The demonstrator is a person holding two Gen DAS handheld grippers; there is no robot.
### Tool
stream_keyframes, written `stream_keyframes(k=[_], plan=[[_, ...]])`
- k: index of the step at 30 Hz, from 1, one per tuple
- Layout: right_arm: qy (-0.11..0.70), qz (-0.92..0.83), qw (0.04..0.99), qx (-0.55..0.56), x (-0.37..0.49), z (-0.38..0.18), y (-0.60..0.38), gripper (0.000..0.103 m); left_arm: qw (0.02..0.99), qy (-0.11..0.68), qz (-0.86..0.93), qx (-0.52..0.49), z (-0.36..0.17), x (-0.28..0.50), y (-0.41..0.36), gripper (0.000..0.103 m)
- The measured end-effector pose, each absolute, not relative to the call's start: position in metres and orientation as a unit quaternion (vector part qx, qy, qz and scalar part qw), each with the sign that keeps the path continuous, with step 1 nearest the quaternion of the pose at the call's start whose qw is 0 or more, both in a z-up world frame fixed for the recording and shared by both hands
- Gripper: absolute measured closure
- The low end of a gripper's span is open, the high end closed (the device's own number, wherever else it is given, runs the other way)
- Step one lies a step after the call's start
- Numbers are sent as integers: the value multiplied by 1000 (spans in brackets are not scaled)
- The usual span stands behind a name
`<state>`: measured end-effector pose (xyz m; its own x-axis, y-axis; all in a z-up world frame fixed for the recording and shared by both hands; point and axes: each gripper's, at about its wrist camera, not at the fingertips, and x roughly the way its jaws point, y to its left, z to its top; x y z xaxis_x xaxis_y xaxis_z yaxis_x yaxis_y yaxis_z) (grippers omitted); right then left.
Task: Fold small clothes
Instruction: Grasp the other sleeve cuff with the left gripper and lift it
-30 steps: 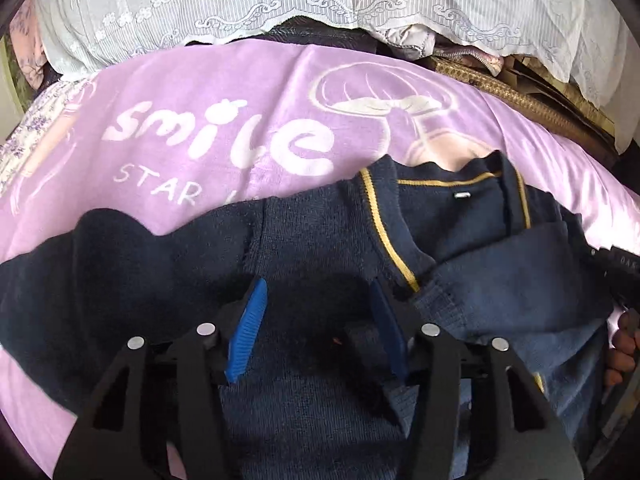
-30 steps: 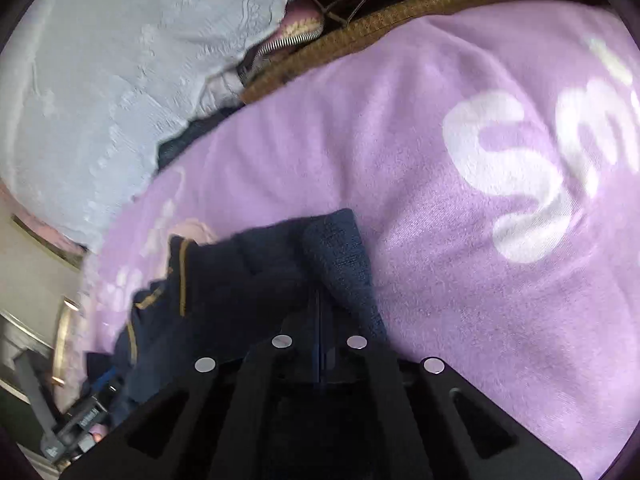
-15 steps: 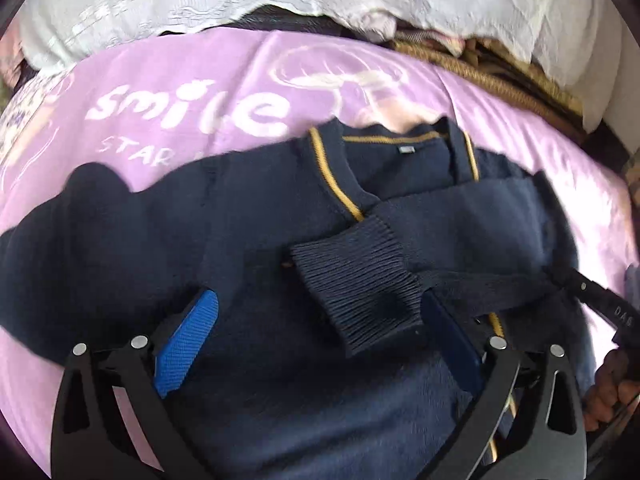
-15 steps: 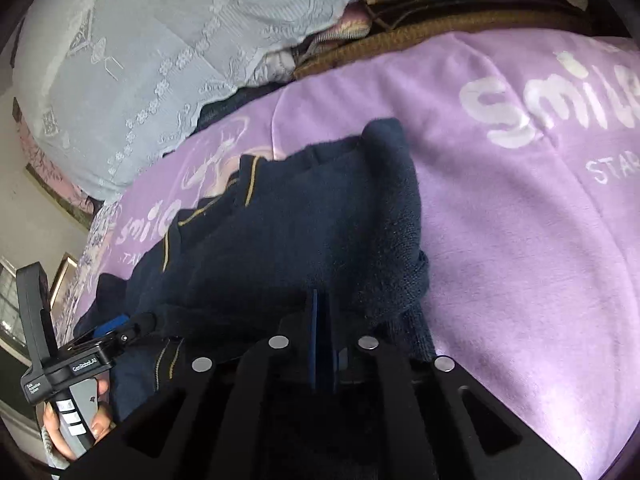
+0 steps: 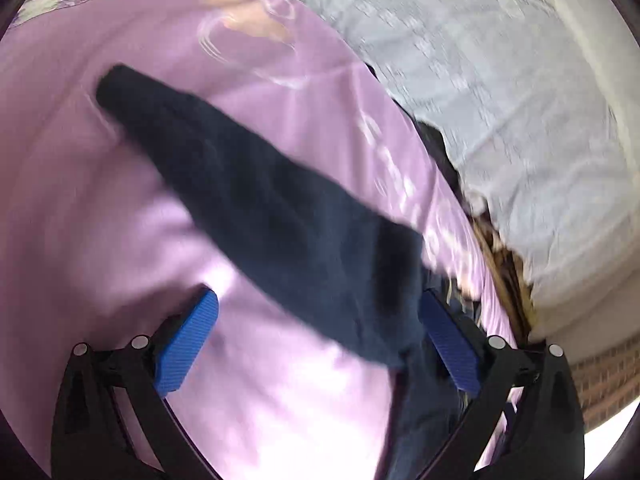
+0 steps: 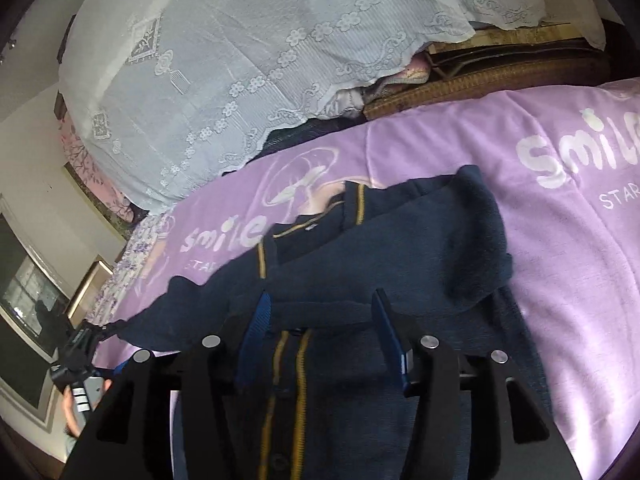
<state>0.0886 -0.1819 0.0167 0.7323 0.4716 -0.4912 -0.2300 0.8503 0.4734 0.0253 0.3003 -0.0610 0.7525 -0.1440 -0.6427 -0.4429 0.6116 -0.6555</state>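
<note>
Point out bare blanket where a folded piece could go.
Free: purple blanket right of the navy cardigan, below the "smile" print; also the patch left of the outstretched sleeve. Crowded: the lace-covered pile along the blanket's far edge.

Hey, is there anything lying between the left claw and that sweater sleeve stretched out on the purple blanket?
Nothing visible. The left claw is open over bare purple blanket, and the navy sleeve lies just ahead, uncovered.

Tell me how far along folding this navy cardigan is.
Early. One sleeve already lies folded across the navy cardigan on the purple blanket. The right gripper, jaws just opening, hovers over it gripping nothing. The left gripper, open, faces the other sleeve, lying stretched out. That sleeve and the body fold remain.
</note>
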Motion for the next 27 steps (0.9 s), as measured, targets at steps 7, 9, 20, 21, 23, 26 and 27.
stream_keyframes(k=[7, 9, 20, 21, 23, 26, 27], plan=[[304, 232, 893, 238, 106, 29, -130, 43, 823, 298, 135, -465, -73, 26, 333, 74], [301, 240, 891, 241, 107, 21, -124, 43, 807, 289, 133, -497, -82, 19, 345, 85], [355, 235, 863, 270, 131, -10, -142, 43, 896, 298, 82, -318, 8, 35, 259, 88], [358, 242, 859, 275, 132, -11, -140, 43, 902, 303, 70, -299, 15, 43, 246, 88], [361, 261, 851, 278, 132, -11, -136, 43, 907, 310, 49, -282, 21, 54, 228, 88], [362, 293, 838, 285, 130, -9, -130, 43, 913, 322, 12, -250, 26, 66, 197, 89], [361, 303, 833, 289, 129, -8, -129, 43, 915, 326, 3, -238, 26, 70, 184, 89]])
